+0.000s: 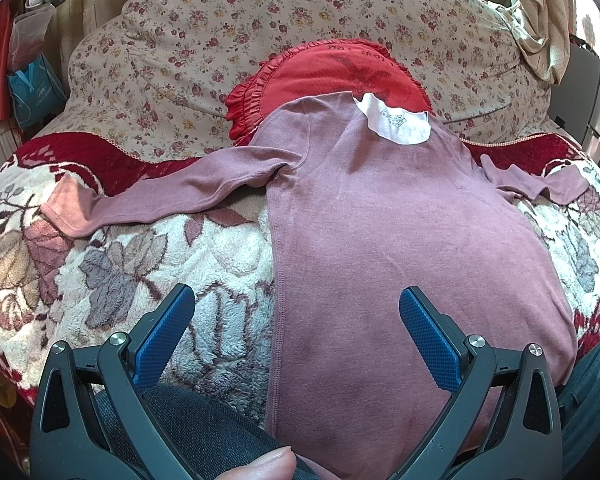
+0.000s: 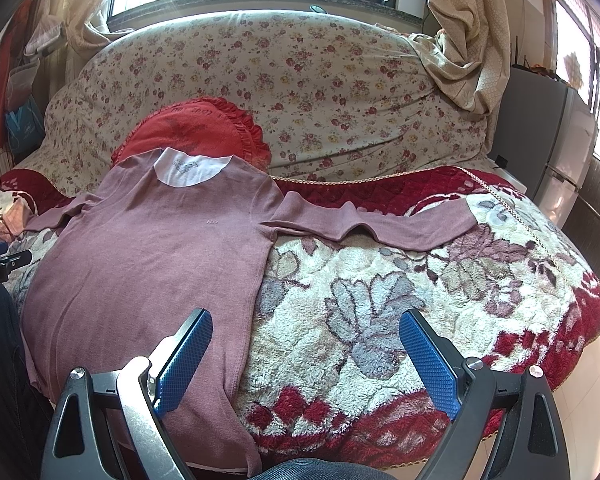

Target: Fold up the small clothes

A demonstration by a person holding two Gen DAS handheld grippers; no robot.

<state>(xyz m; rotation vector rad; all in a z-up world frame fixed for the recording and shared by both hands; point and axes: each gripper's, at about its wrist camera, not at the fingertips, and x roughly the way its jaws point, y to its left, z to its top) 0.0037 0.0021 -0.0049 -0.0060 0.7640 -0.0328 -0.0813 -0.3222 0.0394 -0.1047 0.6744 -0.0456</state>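
Your mauve long-sleeved shirt (image 1: 380,232) lies flat, sleeves spread, on the floral blanket (image 2: 380,300), collar on the red cushion (image 1: 320,68). Your left gripper (image 1: 296,320) and right gripper (image 2: 306,340) hover over its hem, jaws wide apart, holding nothing.

One long-sleeved mauve shirt (image 1: 380,232) is lying on the sofa, showing two sleeves and one white neck lining (image 1: 396,124). One red frilled cushion (image 1: 324,68) is sitting behind it. One fleece floral blanket (image 2: 380,320) is covering the seat, and one small-flowered cover (image 2: 300,80) is draping the backrest. Two grippers are showing: the left gripper (image 1: 296,332) and the right gripper (image 2: 306,350), each presenting two blue-padded fingers spread apart. One blue bag (image 1: 34,92) is hanging at the left. One fingertip (image 1: 268,464) is appearing at the bottom edge.
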